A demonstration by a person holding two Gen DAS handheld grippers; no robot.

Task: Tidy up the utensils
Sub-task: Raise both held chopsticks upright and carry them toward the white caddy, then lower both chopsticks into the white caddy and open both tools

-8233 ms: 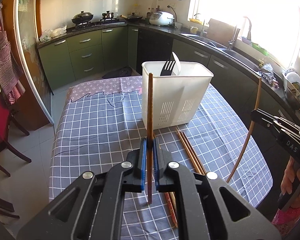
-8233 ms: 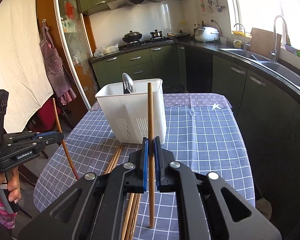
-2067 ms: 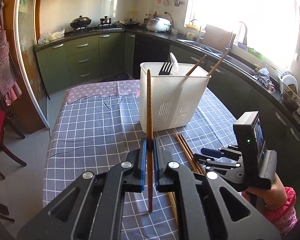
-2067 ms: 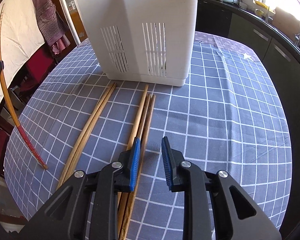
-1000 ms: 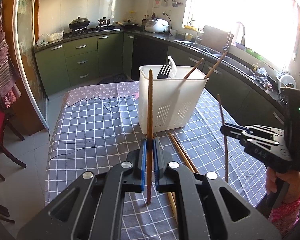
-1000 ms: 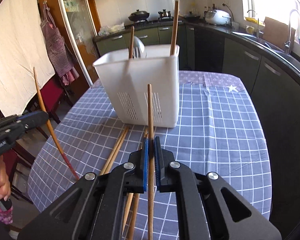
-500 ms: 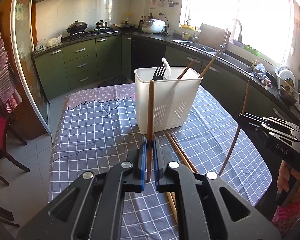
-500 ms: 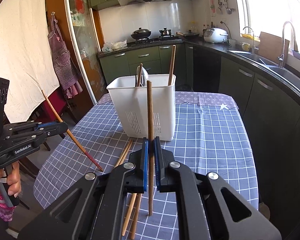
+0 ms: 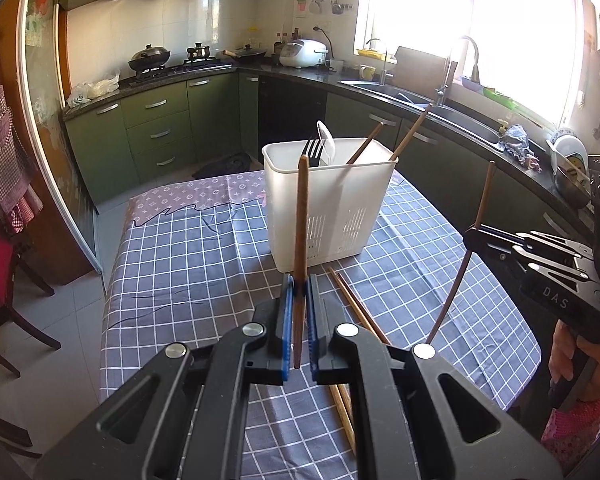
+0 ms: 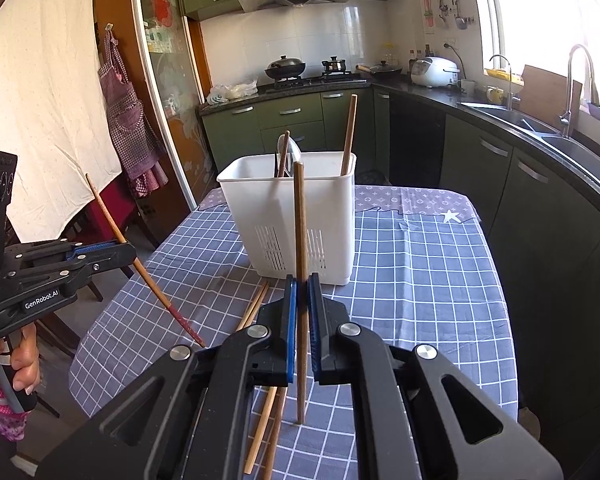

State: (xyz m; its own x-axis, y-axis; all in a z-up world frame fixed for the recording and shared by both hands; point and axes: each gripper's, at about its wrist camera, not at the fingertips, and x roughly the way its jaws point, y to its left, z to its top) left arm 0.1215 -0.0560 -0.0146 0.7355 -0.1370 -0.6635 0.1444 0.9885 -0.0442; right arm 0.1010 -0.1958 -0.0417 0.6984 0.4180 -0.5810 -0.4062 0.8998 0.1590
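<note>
A white slotted utensil holder (image 9: 328, 208) stands on the checked tablecloth and holds a black fork (image 9: 312, 148), a white spoon, and two wooden chopsticks. My left gripper (image 9: 299, 284) is shut on an upright brown chopstick (image 9: 301, 216), short of the holder. My right gripper (image 10: 302, 284) is shut on another upright chopstick (image 10: 299, 220), also short of the holder (image 10: 292, 208). Each wrist view shows the other gripper at its side: the right gripper (image 9: 472, 236) and the left gripper (image 10: 128, 252). Several loose chopsticks (image 9: 356, 304) lie on the cloth in front of the holder.
The table's near edge (image 10: 100, 364) drops to the floor. Wooden chairs (image 9: 4, 312) stand at the left. Green cabinets and a dark counter with a sink (image 10: 572, 148) run along the back and right. A person's hand (image 10: 20, 356) grips the left handle.
The right gripper has lifted and drawn back slightly with its chopstick clear of the cloth. The left gripper has stayed about where it was, its chopstick still clamped.
</note>
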